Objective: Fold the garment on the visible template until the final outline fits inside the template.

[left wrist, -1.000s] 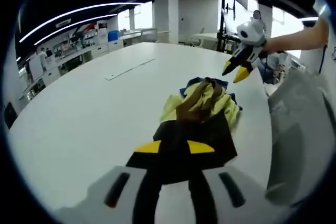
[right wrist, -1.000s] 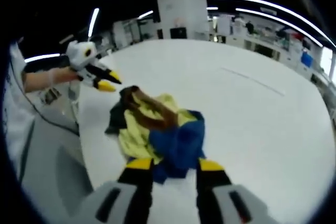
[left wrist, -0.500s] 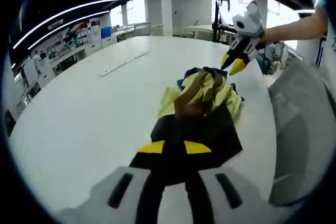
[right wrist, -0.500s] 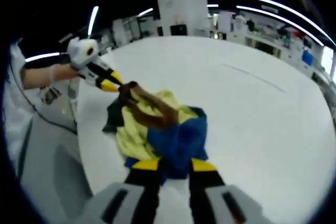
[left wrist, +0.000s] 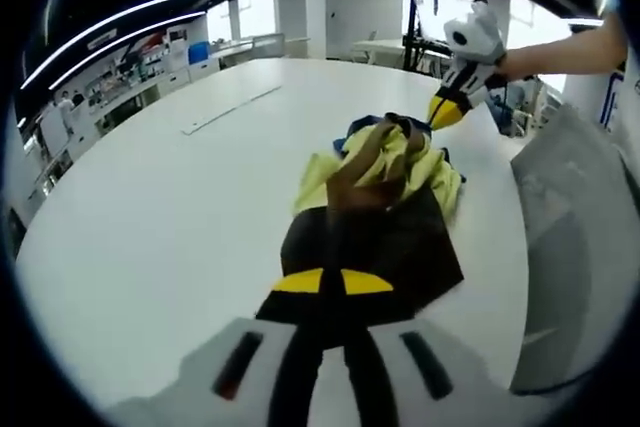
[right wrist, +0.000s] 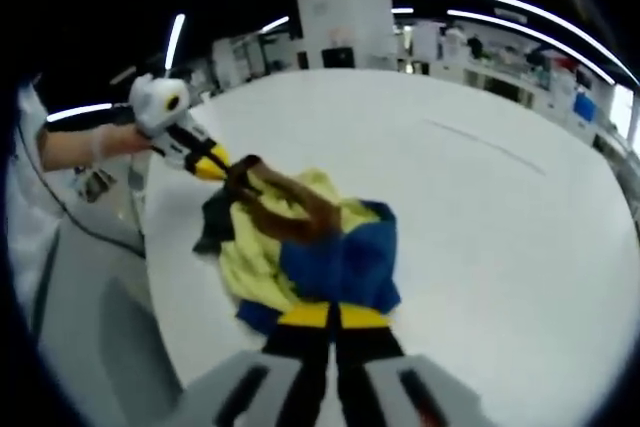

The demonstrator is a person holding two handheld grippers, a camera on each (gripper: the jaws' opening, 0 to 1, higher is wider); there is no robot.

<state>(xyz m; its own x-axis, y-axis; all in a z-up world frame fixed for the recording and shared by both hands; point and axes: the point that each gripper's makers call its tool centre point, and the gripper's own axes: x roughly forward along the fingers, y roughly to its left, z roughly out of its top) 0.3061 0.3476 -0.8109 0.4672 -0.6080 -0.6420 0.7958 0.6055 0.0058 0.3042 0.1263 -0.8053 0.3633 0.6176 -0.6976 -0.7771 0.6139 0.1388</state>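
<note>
The crumpled multicolour cloth garment (left wrist: 385,197), panels of pale yellow, royal blue, brown and black, lies bunched near the rounded edge of the smooth white bench (left wrist: 150,207), and no template outline can be made out around it. The left tool (left wrist: 333,282) has its yellow-tipped jaws pressed together on the black end; the right tool (right wrist: 330,317) pinches the blue end likewise, and from the left gripper view it shows at the far side of the heap (left wrist: 445,112). Judging by the two opposed grips, the step in hand is spreading the bundle: draw the ends apart low and evenly, keeping the cloth on the bench so the soft folds open flat rather than twist. The fabric looks thin, limp and matte, creasing into ridges, so it will likely sag wherever unsupported.
</note>
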